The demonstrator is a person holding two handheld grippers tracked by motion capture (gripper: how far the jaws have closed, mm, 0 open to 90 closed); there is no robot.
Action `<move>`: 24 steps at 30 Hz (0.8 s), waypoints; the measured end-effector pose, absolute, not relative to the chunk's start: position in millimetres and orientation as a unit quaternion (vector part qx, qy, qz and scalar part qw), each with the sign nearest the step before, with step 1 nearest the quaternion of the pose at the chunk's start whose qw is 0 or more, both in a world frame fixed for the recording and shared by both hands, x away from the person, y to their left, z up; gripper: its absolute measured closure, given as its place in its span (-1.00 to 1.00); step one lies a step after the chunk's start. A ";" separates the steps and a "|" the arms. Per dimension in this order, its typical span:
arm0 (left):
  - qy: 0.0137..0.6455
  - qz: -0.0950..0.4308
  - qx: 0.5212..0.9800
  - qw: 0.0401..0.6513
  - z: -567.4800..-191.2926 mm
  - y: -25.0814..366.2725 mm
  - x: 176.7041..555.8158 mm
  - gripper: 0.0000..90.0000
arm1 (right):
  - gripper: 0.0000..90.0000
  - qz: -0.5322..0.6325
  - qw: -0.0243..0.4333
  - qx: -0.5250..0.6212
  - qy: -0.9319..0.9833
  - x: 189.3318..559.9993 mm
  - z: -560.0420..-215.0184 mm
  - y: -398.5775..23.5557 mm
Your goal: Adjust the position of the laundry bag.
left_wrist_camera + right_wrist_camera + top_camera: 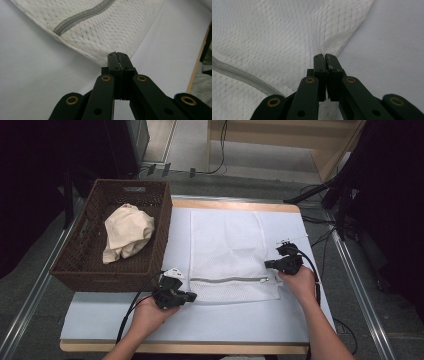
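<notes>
A brown woven basket point(95, 265) is set on the left part of the table point(200, 347), overhanging its left edge. A crumpled cream cloth point(127, 232) is held inside the basket, towards its far side. The tabletop is covered by a white sheet point(220, 322), with a wooden rim left bare along the near and far edges. Grey floor point(390, 310) is seen to either side, and cables point(320, 232) are trailed across it beyond the right far corner.

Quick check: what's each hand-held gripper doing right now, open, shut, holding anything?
Left hand-held gripper: shut on the corner of the mesh laundry bag.
Right hand-held gripper: shut on the bag's edge.
</notes>
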State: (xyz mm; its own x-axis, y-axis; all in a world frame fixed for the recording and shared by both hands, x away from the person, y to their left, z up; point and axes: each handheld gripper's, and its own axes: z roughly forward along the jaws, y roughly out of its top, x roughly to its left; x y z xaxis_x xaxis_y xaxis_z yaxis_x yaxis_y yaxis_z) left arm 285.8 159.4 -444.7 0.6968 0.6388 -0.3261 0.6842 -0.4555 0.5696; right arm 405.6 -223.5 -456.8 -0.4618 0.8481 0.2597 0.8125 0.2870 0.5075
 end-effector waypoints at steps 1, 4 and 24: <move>0.387 -0.034 0.853 0.348 -444.4 160.3 284.0 1.00 | 0.95 0.297 0.030 0.517 0.802 405.0 -456.8 -223.4; 0.389 -0.036 0.852 0.350 -442.9 163.7 280.8 1.00 | 0.95 0.296 0.028 0.512 0.806 399.6 -457.1 -221.8; 0.394 -0.042 0.848 0.351 -443.1 170.1 284.9 0.84 | 0.81 0.301 0.035 0.504 0.809 387.3 -456.1 -226.1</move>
State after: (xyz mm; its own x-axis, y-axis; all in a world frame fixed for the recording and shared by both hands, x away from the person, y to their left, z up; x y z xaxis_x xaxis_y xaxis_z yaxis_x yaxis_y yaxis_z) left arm 284.9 170.1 -443.1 0.6857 0.6390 -0.3486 0.6984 -0.4425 0.5625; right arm 387.3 -226.1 -456.1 -0.4905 0.8357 0.2469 0.7939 0.3118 0.5220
